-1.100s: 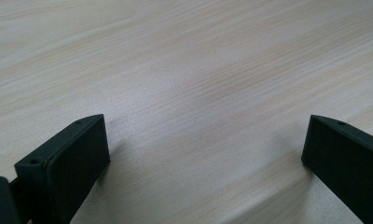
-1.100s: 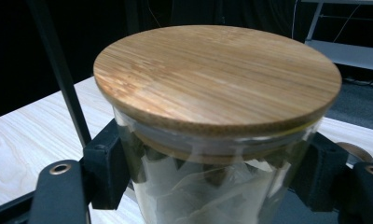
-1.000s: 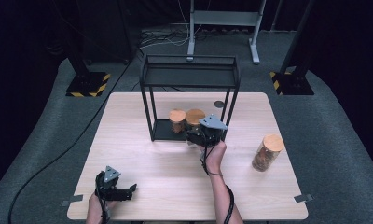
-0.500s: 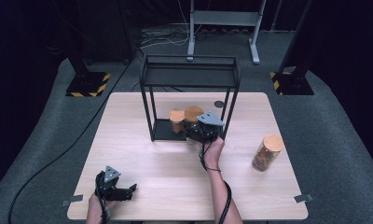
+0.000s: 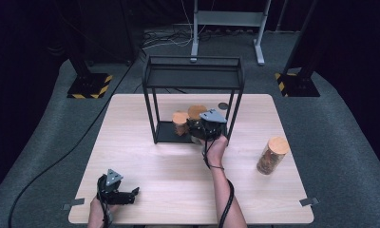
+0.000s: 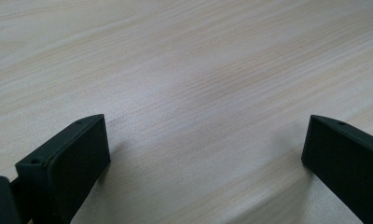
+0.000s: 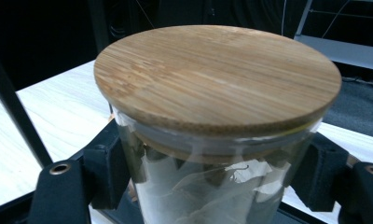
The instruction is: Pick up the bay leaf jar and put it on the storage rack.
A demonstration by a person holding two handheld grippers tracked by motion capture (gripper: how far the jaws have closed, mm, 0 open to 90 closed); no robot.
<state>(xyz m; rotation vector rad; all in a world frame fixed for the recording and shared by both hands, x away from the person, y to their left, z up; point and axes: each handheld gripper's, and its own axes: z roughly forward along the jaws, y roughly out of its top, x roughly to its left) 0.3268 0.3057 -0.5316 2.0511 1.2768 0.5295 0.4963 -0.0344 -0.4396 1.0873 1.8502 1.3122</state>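
The right gripper (image 5: 197, 130) is pinching one glass jar (image 7: 212, 135) at the rack's (image 5: 193, 76) lower shelf, beside two jars, apparently. A fourth jar (image 5: 271, 155) is standing apart. The left gripper (image 5: 131, 194) is resting spread, empty.

Held jar (image 7: 217, 140) bottom cut off; right tool (image 5: 203, 129) covering it.

A jar (image 5: 270, 155) stands at the table's (image 5: 145, 156) right side — well apart from the rack (image 5: 193, 78).
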